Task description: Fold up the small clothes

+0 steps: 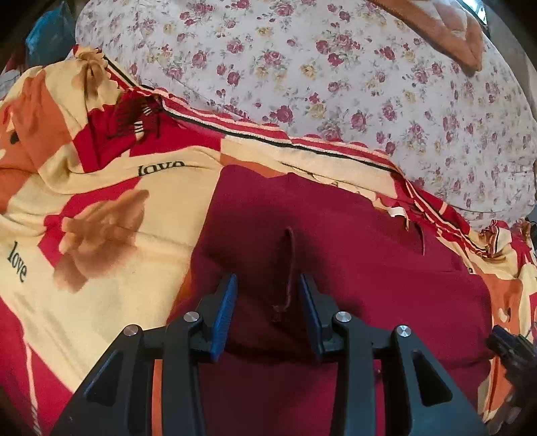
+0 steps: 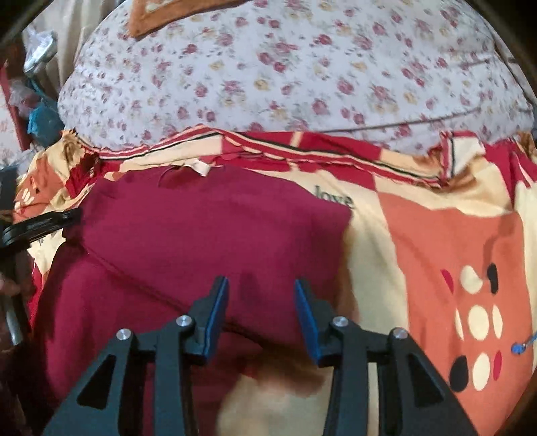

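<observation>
A dark red garment (image 1: 335, 251) (image 2: 201, 228) lies spread on a red, cream and orange blanket (image 1: 117, 201) (image 2: 436, 234). Its white label (image 2: 198, 167) (image 1: 397, 211) sits at the far edge. My left gripper (image 1: 266, 276) hovers low over the garment, jaws apart. A raised ridge of the cloth (image 1: 285, 268) stands between the blue pads without being pressed. My right gripper (image 2: 261, 281) is open above the garment's near right part, close to its right edge, with nothing pinched. Each gripper shows at the edge of the other's view (image 1: 510, 352) (image 2: 40, 224).
Beyond the blanket lies a white sheet with red flowers (image 1: 335, 84) (image 2: 268, 67). A brown cushion (image 1: 453, 26) (image 2: 151, 16) rests at its far end. Clutter and a blue bag (image 2: 43, 120) stand off the bed's left side.
</observation>
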The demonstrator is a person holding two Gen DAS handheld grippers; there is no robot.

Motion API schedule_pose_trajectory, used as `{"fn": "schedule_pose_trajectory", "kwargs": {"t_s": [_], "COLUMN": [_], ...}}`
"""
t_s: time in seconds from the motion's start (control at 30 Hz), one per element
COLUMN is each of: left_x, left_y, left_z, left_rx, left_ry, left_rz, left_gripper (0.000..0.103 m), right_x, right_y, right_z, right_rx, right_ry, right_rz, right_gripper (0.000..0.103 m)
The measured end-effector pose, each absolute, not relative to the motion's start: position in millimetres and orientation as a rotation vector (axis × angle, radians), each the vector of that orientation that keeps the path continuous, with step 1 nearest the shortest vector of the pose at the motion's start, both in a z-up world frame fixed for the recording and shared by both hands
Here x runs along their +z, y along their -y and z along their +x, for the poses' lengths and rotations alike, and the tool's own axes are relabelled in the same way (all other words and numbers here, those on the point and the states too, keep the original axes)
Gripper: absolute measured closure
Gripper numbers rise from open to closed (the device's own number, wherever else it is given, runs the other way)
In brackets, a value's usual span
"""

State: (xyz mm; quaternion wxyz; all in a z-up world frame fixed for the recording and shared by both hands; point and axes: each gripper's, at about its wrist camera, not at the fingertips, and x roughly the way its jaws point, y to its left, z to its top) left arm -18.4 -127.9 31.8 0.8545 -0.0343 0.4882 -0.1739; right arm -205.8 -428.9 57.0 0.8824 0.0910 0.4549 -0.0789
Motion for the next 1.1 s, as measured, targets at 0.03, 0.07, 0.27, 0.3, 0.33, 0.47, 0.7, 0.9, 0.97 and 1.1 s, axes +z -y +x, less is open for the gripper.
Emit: {"fn": "schedule_pose_trajectory", "kwargs": {"t_s": [0.03, 0.07, 0.27, 0.3, 0.33, 0.47, 0.7, 0.9, 0.97, 1.1], "left_x": [32, 32, 37, 39, 41, 48, 65, 81, 88, 98], "left_y": [129, 130, 131, 130, 129, 123, 84, 55, 47, 27], "left_z": [-20, -21, -27, -29, -32, -45, -86, -114, -124, -147], "left_rx": [-0.366, -0.365, -0.368, -0.372, -0.376, -0.393, -0.46, -0.463, -0.464, -0.471], "left_ry": [-1.017, -1.015, -1.018, -1.019, -1.019, -1.019, -1.021, -1.02, -1.007, -0.995], "left_rz": [-0.06, -0.049, -0.022, -0.026, -0.029, -0.02, -0.065, -0.06, -0.048, -0.042], "left_gripper": [0.086, 0.086, 0.086, 0.086, 0.086, 0.086, 0.086, 0.086, 0.086, 0.086], "right_x": [49, 40, 40, 43, 46, 54, 41, 19, 25, 41], "right_y": [427, 428, 429, 428, 427, 424, 414, 388, 385, 388], "right_z": [-200, -195, -199, -203, -208, -228, -265, -277, -280, -297], "right_rx": [-0.179, -0.193, -0.196, -0.189, -0.179, -0.137, -0.033, -0.019, -0.022, -0.015], "right_ry": [-0.97, -0.997, -0.997, -0.994, -0.993, -0.976, -1.009, -1.012, -0.999, -0.979], "right_rz": [0.168, 0.161, 0.185, 0.188, 0.197, 0.246, 0.333, 0.267, 0.249, 0.217], "right_gripper": [0.061, 0.061, 0.06, 0.06, 0.06, 0.054, 0.047, 0.053, 0.089, 0.096]}}
